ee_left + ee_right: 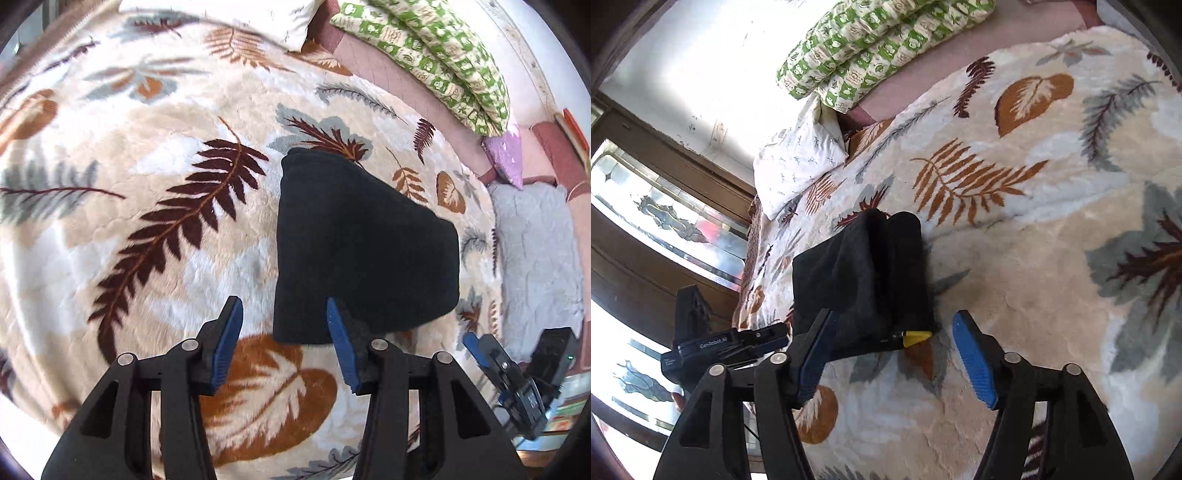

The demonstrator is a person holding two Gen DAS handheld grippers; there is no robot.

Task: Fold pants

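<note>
Black pants (354, 243) lie folded into a compact bundle on a leaf-patterned blanket (155, 236). My left gripper (284, 332) is open and empty, its fingers just above the bundle's near edge. In the right wrist view the same pants (864, 280) lie folded, with a small yellow tag (916, 338) at their near edge. My right gripper (890, 350) is open and empty, just short of that edge. The right gripper also shows in the left wrist view (509, 373), to the right of the pants.
A green-patterned quilt (436, 55) and a white pillow (236, 18) lie at the far side of the bed. A purple cushion (506, 155) and a grey blanket (535, 266) are at the right. A window with dark wooden frames (665, 221) is at the left.
</note>
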